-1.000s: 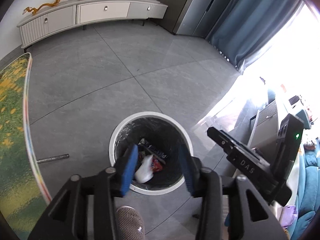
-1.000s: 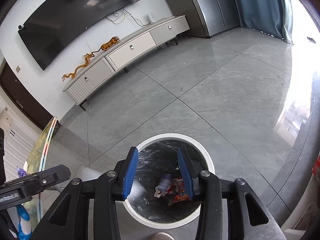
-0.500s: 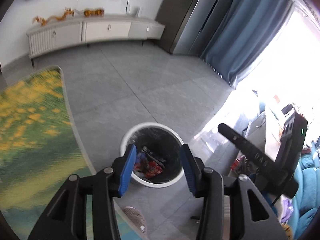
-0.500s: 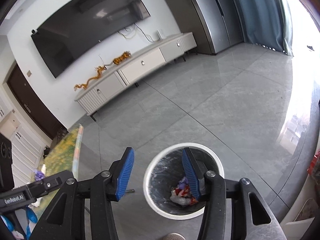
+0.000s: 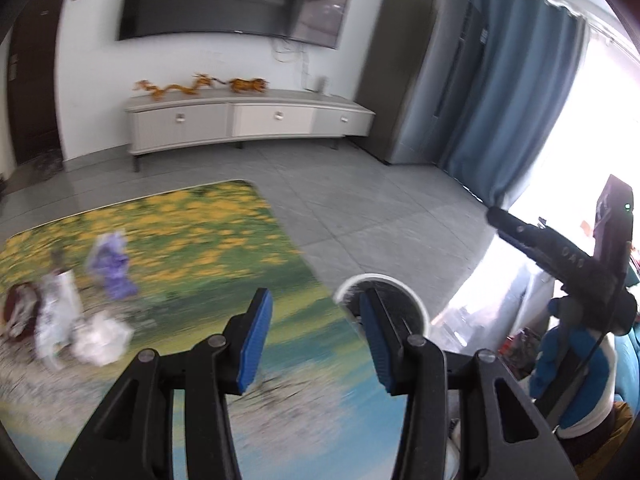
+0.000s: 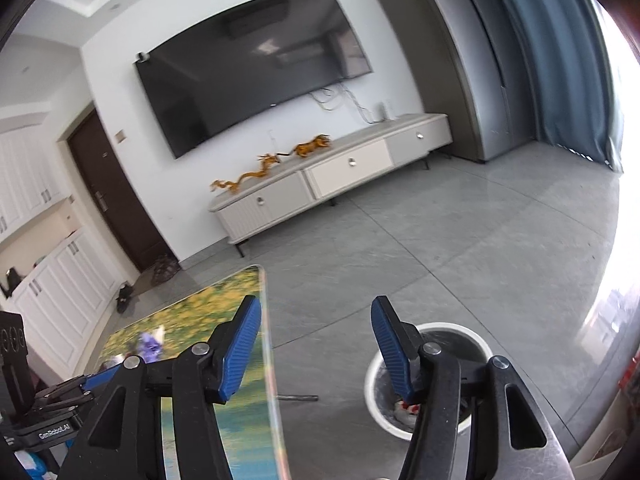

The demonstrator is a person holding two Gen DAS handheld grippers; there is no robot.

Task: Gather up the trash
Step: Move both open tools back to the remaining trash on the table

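Note:
My left gripper [image 5: 314, 342] is open and empty above the flower-print table [image 5: 200, 240]. Trash lies on the table's left part: a purple wrapper [image 5: 112, 266], a white crumpled wrapper [image 5: 100, 338], a clear bag [image 5: 56, 316] and a dark red piece [image 5: 18, 312], all blurred. The white bin [image 5: 412, 300] with a black liner stands on the floor right of the table. My right gripper [image 6: 316, 350] is open and empty, between the table edge [image 6: 270, 360] and the bin [image 6: 374, 380], which holds trash [image 6: 404, 408]. The purple wrapper [image 6: 150, 344] shows far left.
A grey TV cabinet [image 6: 332, 184] with orange figurines stands under a wall TV [image 6: 256, 80]. Blue curtains [image 5: 512, 100] hang at the right. A metal rod [image 6: 298, 398] lies on the grey floor by the table. The other gripper [image 5: 560, 264] shows at the right.
Both grippers have lifted and tilted up away from the bin. The left one has swung left over the table, bringing the trash there into view. Both stay open.

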